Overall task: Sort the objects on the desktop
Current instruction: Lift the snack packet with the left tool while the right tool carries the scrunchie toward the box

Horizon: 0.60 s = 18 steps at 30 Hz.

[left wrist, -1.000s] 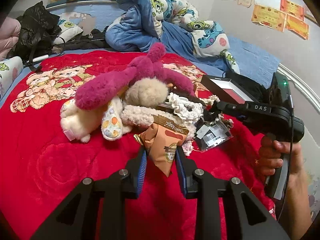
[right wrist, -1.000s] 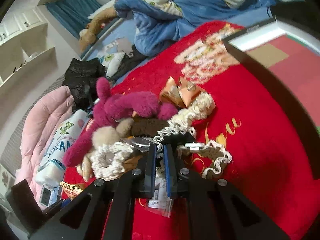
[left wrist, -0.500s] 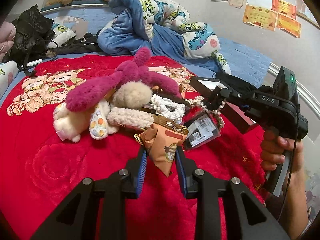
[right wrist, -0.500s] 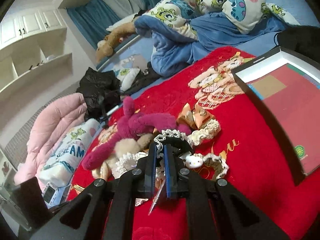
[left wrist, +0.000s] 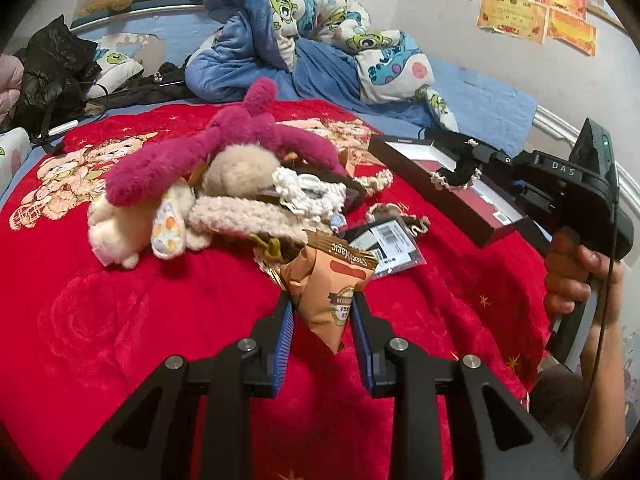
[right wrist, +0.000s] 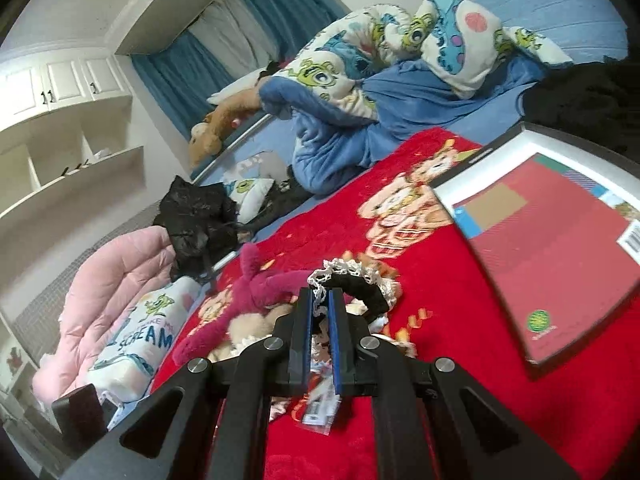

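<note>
Sorting barely begun, by the look of it: your left tongs (left wrist: 322, 312) are clamped on the snack bag (left wrist: 332, 280), held just above the red blanket (left wrist: 120, 320) near the pile; your right tongs (right wrist: 320, 312) are pressed together on the black lace scrunchie (right wrist: 360, 288), lifted clear of the bed and, in the left view, hanging over the near rim of the box (left wrist: 440, 196). The box lies open at the right of the blanket; its red floor shows no sorted item that can be made out, so judge nothing deposited yet. Left in the pile: magenta plush (left wrist: 224, 148), beige plush (left wrist: 240, 168), cream plush (left wrist: 120, 232), white knit scrunchie (left wrist: 308, 192), a clear tagged packet (left wrist: 392, 244), a brown lace scrunchie (left wrist: 400, 216) beside it, more wrappers half buried under the toys. Around: blue quilt (left wrist: 280, 40) heaped at the head of the bed, black bag (left wrist: 52, 68) at the left edge, pink duvet (right wrist: 112, 280) and shelves (right wrist: 60, 160) beyond, certificates (left wrist: 532, 16) on the wall. In the way: the plush limbs lie across the smaller items, so you will likely have to move toys first; the box wall stands between your right tongs and its floor; your two hands work close together near the box, so expect crowding there
</note>
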Available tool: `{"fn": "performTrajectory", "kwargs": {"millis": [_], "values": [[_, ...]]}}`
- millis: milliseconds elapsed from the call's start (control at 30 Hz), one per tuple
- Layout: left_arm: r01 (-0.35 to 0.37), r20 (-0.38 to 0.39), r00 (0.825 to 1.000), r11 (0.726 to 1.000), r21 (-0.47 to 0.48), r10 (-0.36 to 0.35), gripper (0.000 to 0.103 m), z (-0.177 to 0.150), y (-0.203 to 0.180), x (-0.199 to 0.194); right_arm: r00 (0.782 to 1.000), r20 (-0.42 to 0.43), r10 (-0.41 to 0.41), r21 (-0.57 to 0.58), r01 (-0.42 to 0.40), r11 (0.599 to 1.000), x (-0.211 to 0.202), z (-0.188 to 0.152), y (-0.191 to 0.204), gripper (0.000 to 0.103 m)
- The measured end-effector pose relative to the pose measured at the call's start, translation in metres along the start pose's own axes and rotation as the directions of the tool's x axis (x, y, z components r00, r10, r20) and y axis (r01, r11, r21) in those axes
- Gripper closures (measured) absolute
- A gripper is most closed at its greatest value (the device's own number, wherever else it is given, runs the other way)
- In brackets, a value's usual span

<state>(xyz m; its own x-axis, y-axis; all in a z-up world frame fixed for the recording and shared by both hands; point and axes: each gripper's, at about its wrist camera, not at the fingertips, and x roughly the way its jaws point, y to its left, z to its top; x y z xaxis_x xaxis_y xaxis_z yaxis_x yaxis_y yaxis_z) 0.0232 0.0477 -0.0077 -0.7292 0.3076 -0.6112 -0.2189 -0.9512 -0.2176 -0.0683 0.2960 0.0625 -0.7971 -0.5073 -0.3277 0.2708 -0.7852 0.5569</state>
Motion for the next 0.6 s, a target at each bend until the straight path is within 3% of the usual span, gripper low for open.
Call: {"fn": "performTrajectory", "kwargs": {"millis": [300, 600], "values": [[0.022, -0.012, 1.000, 0.999, 0.037, -0.021, 0.074, -0.005, -0.038, -0.004, 0.998, 0.015, -0.066, -0.010, 0.066, 0.998, -0.036, -0.006, -0.017, 0.094], [0.075, -0.002, 0.997, 0.990, 0.117, -0.075, 0.074, -0.011, -0.091, -0.005, 0.989, 0.084, -0.125, 0.005, 0.125, 0.992, -0.092, -0.006, -0.040, 0.094]]}}
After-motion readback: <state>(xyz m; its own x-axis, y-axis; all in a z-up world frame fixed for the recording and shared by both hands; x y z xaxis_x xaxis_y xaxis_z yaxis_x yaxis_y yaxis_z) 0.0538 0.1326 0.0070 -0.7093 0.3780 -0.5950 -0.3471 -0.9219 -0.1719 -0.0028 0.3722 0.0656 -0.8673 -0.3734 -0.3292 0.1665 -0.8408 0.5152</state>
